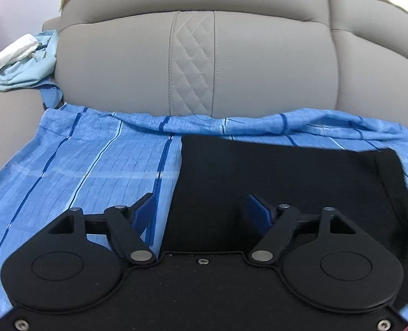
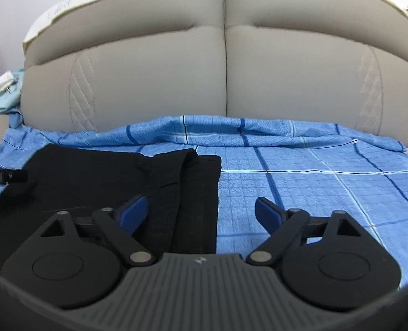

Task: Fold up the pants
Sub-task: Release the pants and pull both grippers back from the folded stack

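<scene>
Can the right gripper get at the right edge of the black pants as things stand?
Probably yes. The right gripper is open with nothing between its fingers, and the folded pants lie flat on the blue checked sheet right in front of it. Their right edge runs between the jaws, with nothing in the way.

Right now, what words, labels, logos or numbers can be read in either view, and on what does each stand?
"bot AI": white print, cut off by the frame edge, on the left gripper at the left of the right wrist view.
A small pale logo, no letters, on the right gripper's grey body.
Nothing is printed on the pants, sheet or headboard.
</scene>
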